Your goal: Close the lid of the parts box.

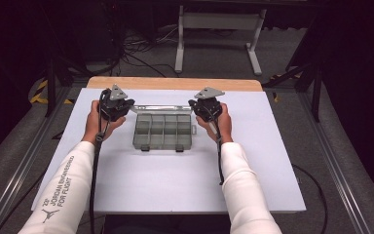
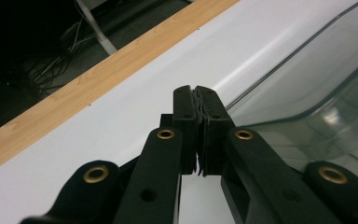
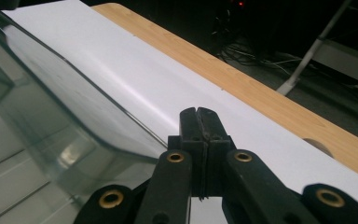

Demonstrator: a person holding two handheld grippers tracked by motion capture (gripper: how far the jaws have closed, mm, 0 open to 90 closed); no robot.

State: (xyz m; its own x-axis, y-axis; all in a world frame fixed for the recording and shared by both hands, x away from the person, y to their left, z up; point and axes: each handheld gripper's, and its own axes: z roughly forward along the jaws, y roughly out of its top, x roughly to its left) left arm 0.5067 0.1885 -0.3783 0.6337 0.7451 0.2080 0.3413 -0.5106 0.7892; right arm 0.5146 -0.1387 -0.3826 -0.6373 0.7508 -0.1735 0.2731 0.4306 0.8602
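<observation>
Dark room, grey floor point(image 1: 292, 53). White desk point(image 1: 175, 170) showing a wood edge point(image 1: 175, 84) at the far side. White stand point(image 1: 219, 34) and cables point(image 1: 126, 48) sitting behind; metal rails point(image 1: 341, 175) running alongside.

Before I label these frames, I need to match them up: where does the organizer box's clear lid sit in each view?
High view: the clear lid stands open along the box's far edge, between both grippers.
Left gripper view: it is at the right, beside the shut jaws.
Right gripper view: it is at the left.
Shared landmark: the table's wooden far edge.
</observation>
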